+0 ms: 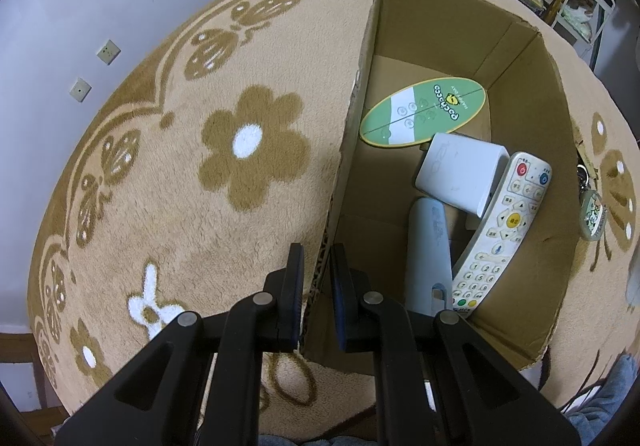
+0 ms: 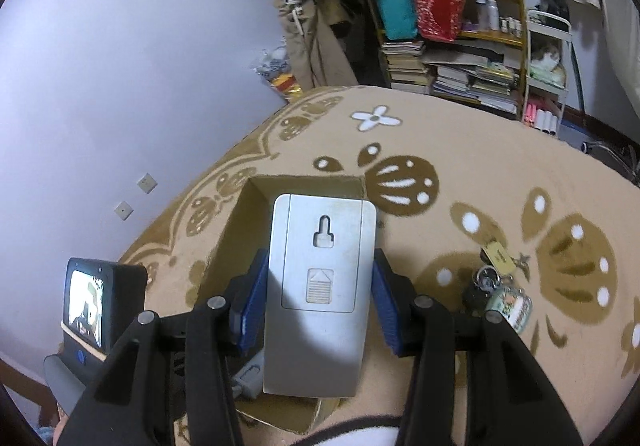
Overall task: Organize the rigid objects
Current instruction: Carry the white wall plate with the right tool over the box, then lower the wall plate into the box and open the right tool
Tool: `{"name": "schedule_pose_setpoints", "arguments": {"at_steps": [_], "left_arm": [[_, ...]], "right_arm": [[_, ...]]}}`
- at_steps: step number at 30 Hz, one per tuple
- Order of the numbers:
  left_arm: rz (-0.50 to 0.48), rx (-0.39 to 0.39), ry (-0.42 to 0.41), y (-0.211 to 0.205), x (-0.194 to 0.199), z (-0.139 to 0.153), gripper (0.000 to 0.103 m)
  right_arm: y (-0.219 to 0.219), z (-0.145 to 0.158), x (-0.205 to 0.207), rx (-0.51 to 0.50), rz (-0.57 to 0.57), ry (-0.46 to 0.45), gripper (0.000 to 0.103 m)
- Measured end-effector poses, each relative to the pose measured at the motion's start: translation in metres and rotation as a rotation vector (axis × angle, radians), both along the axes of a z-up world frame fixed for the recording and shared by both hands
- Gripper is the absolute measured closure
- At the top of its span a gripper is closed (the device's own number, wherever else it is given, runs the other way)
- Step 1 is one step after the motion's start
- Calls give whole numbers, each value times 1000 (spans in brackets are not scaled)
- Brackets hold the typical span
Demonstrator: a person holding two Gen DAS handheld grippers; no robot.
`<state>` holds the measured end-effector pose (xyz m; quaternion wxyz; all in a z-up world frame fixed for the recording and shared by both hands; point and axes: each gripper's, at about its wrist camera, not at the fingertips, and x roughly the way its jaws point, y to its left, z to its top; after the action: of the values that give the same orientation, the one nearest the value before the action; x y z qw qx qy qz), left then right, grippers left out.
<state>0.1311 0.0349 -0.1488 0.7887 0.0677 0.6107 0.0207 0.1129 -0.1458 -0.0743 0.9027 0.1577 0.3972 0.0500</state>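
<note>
An open cardboard box [image 1: 404, 26] stands on the beige flowered blanket [image 1: 168, 150]. Inside lie a green oval case [image 1: 424, 112], a white adapter block [image 1: 460, 172], a white remote [image 1: 504, 230] and a pale blue remote [image 1: 428, 246]. My left gripper [image 1: 316, 270] is shut on the box's near-left wall. My right gripper [image 2: 320, 286] is shut on a grey remote [image 2: 320, 286], back side up, held above the box [image 2: 240, 222].
A keychain bunch [image 2: 500, 286] lies on the blanket right of the box; it also shows in the left wrist view [image 1: 592, 214]. A small screen device [image 2: 92, 306] sits at the left. Cluttered shelves [image 2: 448, 26] stand beyond the bed.
</note>
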Motion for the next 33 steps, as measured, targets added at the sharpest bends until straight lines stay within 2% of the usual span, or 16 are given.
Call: {"name": "schedule_pose_setpoints", "arguments": {"at_steps": [6, 12, 23, 30, 33], "left_arm": [[0, -6, 1, 1, 1, -1, 92], [5, -15, 3, 2, 1, -1, 92], [4, -13, 3, 1, 1, -1, 92], [7, -17, 5, 1, 2, -2, 92], [6, -14, 6, 1, 2, -2, 92]], "right_arm": [[12, 5, 14, -35, 48, -39, 51], [26, -13, 23, -43, 97, -22, 51], [40, -41, 31, -3, 135, 19, 50], [37, -40, 30, 20, 123, 13, 50], [33, -31, 28, -24, 81, 25, 36]]}}
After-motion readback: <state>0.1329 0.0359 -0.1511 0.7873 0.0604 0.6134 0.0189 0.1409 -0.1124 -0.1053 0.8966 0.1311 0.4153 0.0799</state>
